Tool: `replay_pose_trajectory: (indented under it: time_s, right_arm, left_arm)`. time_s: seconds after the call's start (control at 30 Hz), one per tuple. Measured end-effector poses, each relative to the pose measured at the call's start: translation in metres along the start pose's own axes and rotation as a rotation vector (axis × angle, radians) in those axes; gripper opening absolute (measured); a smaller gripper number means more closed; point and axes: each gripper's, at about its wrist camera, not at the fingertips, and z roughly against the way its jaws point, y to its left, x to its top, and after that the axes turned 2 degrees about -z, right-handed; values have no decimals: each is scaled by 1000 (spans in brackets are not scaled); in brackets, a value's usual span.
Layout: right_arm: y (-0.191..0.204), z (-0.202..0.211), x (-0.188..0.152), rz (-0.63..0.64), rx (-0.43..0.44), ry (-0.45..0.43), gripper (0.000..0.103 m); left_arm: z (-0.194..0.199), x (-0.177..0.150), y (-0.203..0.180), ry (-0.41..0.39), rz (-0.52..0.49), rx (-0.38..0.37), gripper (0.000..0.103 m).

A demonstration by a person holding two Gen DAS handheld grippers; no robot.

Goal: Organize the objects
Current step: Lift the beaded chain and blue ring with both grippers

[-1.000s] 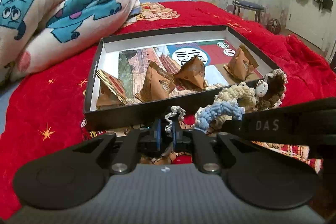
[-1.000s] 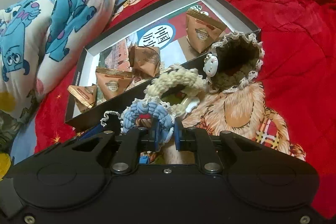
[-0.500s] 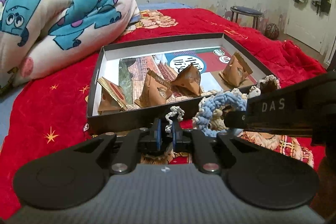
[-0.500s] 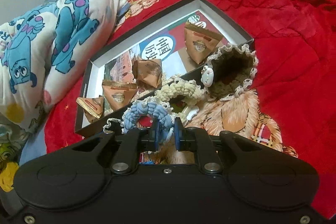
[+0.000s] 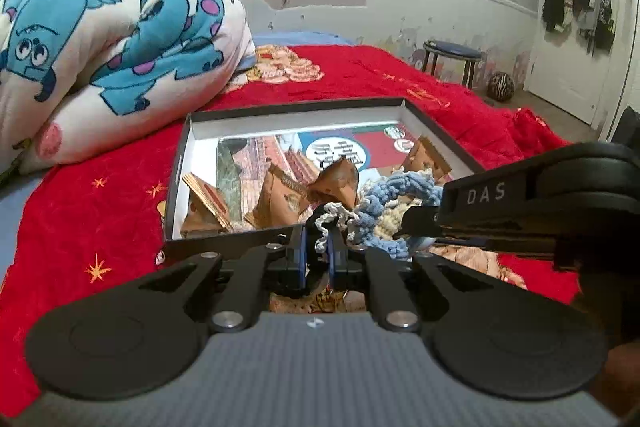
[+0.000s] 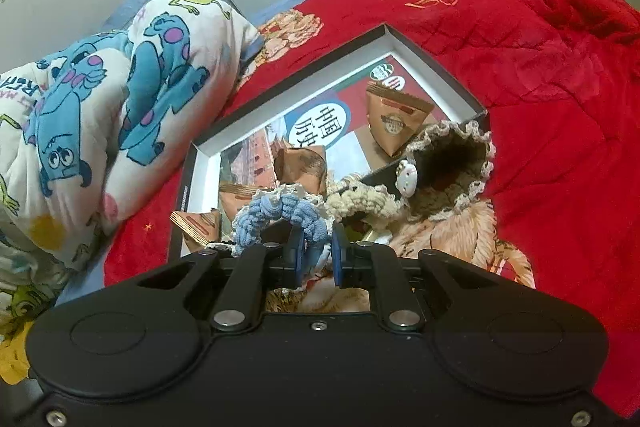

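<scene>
The blue scrunchie (image 6: pixel 280 219) hangs between the two tools, lifted just in front of the near wall of the box (image 5: pixel 180 163). The right gripper (image 6: pixel 316 259) is clamped on the blue loop itself, yarn bunched between its blue pads. The left gripper (image 5: pixel 318 251) is closed hard on a white lace frill (image 5: pixel 330 223) that looks to be the trim of the same scrunchie, though the join is partly hidden. So the piece spans both tools, its long way running left to right between them, and the right tool crosses in front of the left camera. Which hand is nearer the box is hard to say; both sit just short of its near wall, with the box floor ahead and a little lower.

The coming move, as I judge it, turns on that: the scrunchie must go forward over the wall before either grip lets go, otherwise it drops on the red blanket (image 6: pixel 540 67).

Counting what shows: one blue scrunchie held; one cream scrunchie (image 6: pixel 364 203) lying against the box's near wall; one brown scrunchie with a lace edge and a white charm (image 6: pixel 452 163) beside it, resting on the bear print of the blanket. Inside the box are four brown paper pouches (image 5: pixel 280 199), pyramid-shaped, spread along the floor over a printed sheet. One cartoon-print quilt (image 5: pixel 100 39) is heaped to the left, and one stool (image 5: pixel 452 55) stands by the far wall.
</scene>
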Motion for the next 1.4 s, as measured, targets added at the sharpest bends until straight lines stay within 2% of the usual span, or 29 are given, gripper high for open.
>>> replay_pose_trajectory:
  time_s: [0.27, 0.4, 0.63, 0.73, 0.87, 0.93, 1.03, 1.13, 1.2, 1.33, 1.4]
  right_arm:
    - [-7, 11, 16, -21, 47, -45, 14]
    - [-19, 18, 30, -58, 38, -98, 14]
    - [-31, 21, 46, -92, 33, -127, 14]
    - [-30, 20, 48, -77, 47, -124, 14]
    - [-23, 16, 46, -46, 60, -113, 14]
    - [-21, 17, 44, -29, 55, -114, 14]
    - [-21, 20, 43, -24, 50, -117, 14]
    - [-24, 21, 42, -24, 53, -116, 14]
    - [-26, 20, 42, -26, 47, -109, 14]
    - [-30, 15, 42, -57, 57, -86, 14]
    - [-32, 13, 42, -62, 62, -79, 14]
  left_arm:
    - [13, 8, 6, -24, 32, -24, 13]
    - [21, 12, 11, -43, 53, -32, 13]
    - [29, 18, 14, -65, 82, -68, 13]
    - [27, 18, 14, -50, 88, -69, 13]
    - [20, 11, 12, 25, 120, -78, 13]
    - [19, 0, -1, 45, 80, -29, 13]
    - [15, -18, -25, 56, -42, 37, 13]
    - [7, -26, -36, 93, -51, -17, 13]
    - [5, -27, -40, 79, -62, -24, 13]
    - [2, -20, -25, 60, 56, -65, 13]
    - [0, -15, -17, 52, 91, -46, 13]
